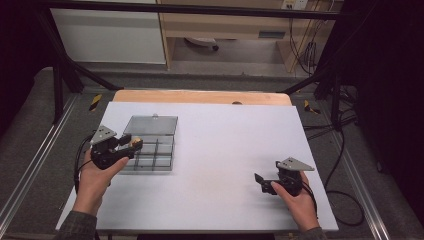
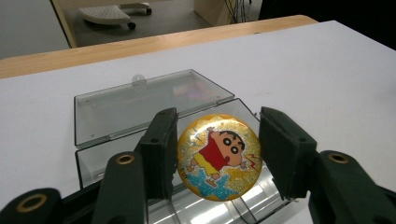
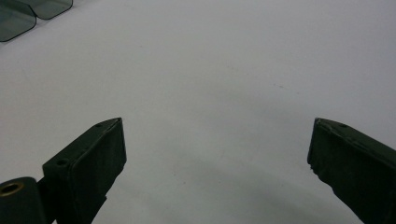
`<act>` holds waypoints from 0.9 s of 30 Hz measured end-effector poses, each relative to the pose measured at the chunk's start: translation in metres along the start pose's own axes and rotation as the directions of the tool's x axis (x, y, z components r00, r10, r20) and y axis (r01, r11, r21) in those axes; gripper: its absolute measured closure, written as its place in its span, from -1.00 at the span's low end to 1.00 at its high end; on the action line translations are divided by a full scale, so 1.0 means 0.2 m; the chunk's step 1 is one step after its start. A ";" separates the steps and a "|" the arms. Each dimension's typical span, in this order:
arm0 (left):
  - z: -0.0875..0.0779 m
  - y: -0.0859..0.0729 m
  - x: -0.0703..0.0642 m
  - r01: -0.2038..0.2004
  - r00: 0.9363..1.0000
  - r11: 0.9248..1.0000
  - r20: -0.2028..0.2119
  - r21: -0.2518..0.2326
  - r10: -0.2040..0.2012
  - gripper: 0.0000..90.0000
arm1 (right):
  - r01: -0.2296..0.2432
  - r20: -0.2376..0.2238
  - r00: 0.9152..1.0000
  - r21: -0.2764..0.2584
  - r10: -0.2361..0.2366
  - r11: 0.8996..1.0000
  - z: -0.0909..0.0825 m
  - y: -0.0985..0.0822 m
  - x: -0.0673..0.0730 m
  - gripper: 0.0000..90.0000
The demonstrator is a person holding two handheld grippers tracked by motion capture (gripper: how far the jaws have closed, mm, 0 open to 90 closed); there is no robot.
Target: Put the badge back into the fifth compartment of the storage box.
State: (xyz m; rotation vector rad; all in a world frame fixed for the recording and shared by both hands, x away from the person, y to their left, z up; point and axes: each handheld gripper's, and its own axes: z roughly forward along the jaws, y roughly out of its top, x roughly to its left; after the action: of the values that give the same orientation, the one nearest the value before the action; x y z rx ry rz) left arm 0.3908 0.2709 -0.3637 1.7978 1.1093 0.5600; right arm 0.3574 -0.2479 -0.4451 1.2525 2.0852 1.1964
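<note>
One clear plastic compartment box (image 1: 150, 145), lid open. One round glittery gold badge (image 2: 218, 156) bearing a cartoon boy. Two hand-held grippers: left gripper (image 1: 131, 146) and right gripper (image 1: 262, 181). Two hands: left hand (image 1: 97, 177) and right hand (image 1: 299, 197). One white table sheet (image 1: 225, 150). One wooden table edge (image 1: 200, 96).

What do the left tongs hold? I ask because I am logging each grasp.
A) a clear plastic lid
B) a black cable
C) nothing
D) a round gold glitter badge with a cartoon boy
D: in the left gripper view the round gold glitter badge with a cartoon boy sits clamped between the left tongs, above the clear plastic compartment box.
</note>
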 end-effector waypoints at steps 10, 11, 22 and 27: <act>0.03 -0.01 -0.02 -0.013 1.000 1.000 0.010 0.018 0.013 0.08 | 0.002 -0.001 1.000 0.000 -0.002 1.000 0.00 0.00 0.00 -0.89; 0.04 -0.01 -0.03 -0.015 1.000 1.000 0.010 0.020 0.015 0.08 | 0.001 0.000 1.000 0.000 -0.001 1.000 0.00 0.00 0.00 -0.89; 0.08 -0.03 -0.05 -0.025 1.000 0.999 0.019 0.039 0.024 0.08 | 0.001 0.000 1.000 0.000 -0.001 1.000 0.00 0.00 0.00 -0.89; 0.09 -0.05 -0.05 -0.026 1.000 0.999 0.015 0.043 0.025 0.08 | 0.001 -0.001 1.000 0.001 -0.001 1.000 0.00 0.00 0.00 -0.89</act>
State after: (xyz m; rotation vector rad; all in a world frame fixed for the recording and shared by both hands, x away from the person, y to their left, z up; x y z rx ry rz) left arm 0.3959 0.2556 -0.3797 1.8534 1.0972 0.5406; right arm 0.3577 -0.2488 -0.4447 1.2510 2.0867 1.1957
